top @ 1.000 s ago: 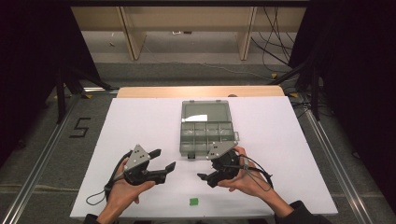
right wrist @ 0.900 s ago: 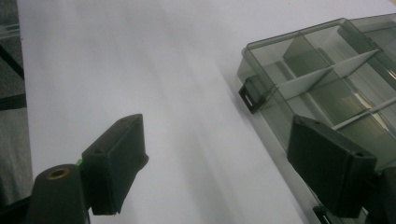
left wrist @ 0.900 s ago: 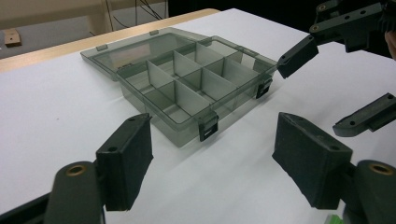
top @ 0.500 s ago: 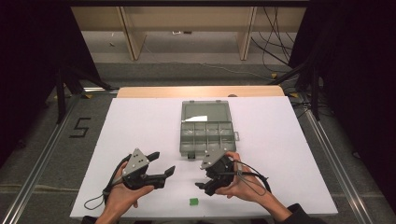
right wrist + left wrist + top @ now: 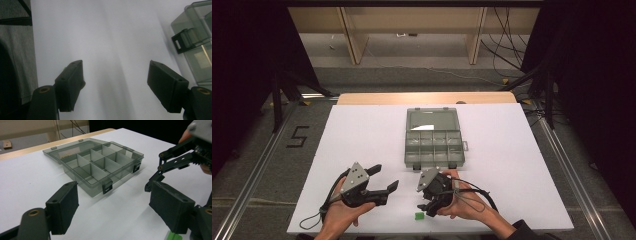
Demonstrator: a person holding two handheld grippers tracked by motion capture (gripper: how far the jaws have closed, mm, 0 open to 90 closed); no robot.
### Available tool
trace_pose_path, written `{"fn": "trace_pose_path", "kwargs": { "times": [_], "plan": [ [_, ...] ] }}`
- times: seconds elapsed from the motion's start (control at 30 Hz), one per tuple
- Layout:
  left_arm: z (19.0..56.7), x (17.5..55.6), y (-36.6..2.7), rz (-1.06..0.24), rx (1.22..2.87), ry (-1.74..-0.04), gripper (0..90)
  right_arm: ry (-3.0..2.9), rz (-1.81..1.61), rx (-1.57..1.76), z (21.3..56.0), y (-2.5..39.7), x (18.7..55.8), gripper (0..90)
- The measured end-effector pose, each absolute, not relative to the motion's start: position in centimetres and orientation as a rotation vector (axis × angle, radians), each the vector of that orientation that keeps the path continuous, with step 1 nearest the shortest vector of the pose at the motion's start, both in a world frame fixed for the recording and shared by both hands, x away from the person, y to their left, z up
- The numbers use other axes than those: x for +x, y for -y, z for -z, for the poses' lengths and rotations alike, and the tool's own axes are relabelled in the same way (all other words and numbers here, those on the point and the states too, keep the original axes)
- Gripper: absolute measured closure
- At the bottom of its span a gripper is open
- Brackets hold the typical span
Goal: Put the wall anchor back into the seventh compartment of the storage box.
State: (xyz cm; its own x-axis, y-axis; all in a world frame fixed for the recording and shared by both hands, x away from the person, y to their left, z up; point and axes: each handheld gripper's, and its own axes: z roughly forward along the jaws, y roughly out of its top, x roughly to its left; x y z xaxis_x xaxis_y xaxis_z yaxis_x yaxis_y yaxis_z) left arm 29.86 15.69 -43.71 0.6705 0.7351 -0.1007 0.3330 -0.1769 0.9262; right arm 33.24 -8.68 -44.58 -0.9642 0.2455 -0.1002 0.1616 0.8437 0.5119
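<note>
Item one: clear compartment box [image 5: 434, 146], lid open and laid flat, at mid-bench [image 5: 362, 135]; I see its compartments empty. Item two: small green block [image 5: 417, 216] near the front edge, just beside my right gripper [image 5: 428, 206]. That gripper's jaws stand wide, nothing between them, pointing down toward the block. My left gripper [image 5: 384, 177], jaws also wide and empty, faces the box. Nothing lies between either gripper and the block or box.

We saw a smoky clear plastic box [image 5: 434, 137], glossy; matt white tabletop [image 5: 362, 135], smooth; far edge looked like pale wood; gripper pads [image 5: 66, 207] matt blk, rubbery.
</note>
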Motion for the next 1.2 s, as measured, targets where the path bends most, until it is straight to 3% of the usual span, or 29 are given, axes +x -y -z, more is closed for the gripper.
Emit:
{"fn": "trace_pose_path", "kwargs": {
  "times": [0.7,0.87,1.2],
  "plan": [
    [43.8,30.1,-16.3,-0.506,1.732,-0.841,21.5,-2.987,-0.644,0.221,46.4,7.0,33.0,44.3],
    [43.8,30.2,-16.4,-0.508,1.730,-0.847,21.5,-2.976,-0.642,0.214,46.3,6.9,33.1,52.6],
    [43.9,30.4,-16.6,-0.513,1.729,-0.852,21.6,-3.012,-0.598,0.135,46.4,6.3,33.0,61.0]
  ]
}}
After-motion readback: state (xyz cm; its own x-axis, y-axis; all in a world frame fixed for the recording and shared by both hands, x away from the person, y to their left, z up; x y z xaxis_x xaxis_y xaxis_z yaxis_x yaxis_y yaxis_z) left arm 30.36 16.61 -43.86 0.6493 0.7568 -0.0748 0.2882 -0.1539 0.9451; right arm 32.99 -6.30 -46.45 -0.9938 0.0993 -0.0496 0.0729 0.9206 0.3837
